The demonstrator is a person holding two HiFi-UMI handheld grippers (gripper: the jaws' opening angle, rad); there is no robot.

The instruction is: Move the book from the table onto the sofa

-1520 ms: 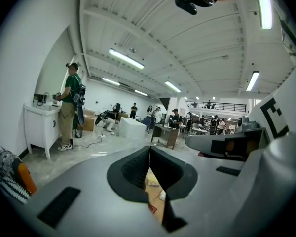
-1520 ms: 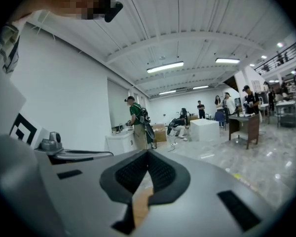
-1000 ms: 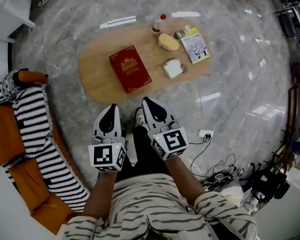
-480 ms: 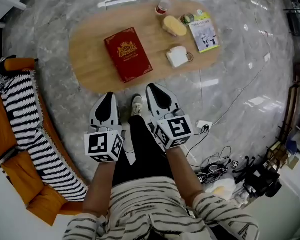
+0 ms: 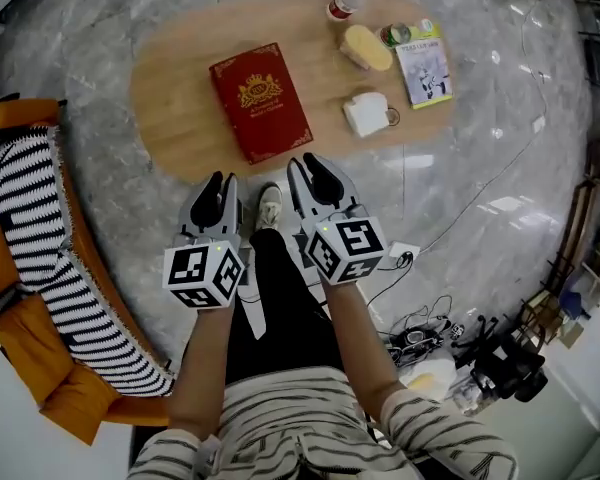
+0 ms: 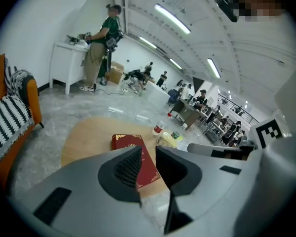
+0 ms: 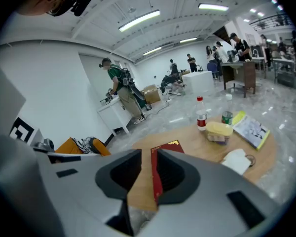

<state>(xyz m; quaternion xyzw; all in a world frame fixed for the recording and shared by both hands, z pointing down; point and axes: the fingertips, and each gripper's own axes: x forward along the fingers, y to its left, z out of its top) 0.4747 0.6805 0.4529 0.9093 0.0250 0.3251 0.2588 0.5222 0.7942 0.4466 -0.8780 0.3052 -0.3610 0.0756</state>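
Red cloth with gold ornament marks the book [image 5: 261, 101]. It lies flat and closed, cover up, on the near left part of the oval wooden table [image 5: 170, 118], well apart from the sofa [image 5: 25, 343] at the left of the scene.

**Step in hand:** approach, before any grasp. The left gripper [image 5: 221, 181] and the right gripper [image 5: 311, 164] hang side by side near the person, short of the table's near edge. Neither touches the book. The jaws of both have just been opening. In each gripper view they stand a narrow gap apart with nothing between them, and the book shows through the gap farther off.

**Next move (judgement):**
- Reach farther and lower toward the book's near edge.
- Spread the jaws wider than the book's thickness.
- Work one jaw under the cover edge, since the flat book offers no raised grip.
- Support both sides, lift, then swing left to the sofa.

**Surroundings:**
- A white mug [image 5: 368, 114] stands near the book's right edge, apart from it, and could be knocked.
- A yellow block [image 5: 366, 48], a bottle [image 5: 345, 6], a can [image 5: 393, 35] and a booklet [image 5: 424, 68] occupy the far right of the table.
- A striped throw [image 5: 40, 233] covers part of the sofa seat.
- Cables [image 5: 425, 333] lie on the floor at the right, away from the path.
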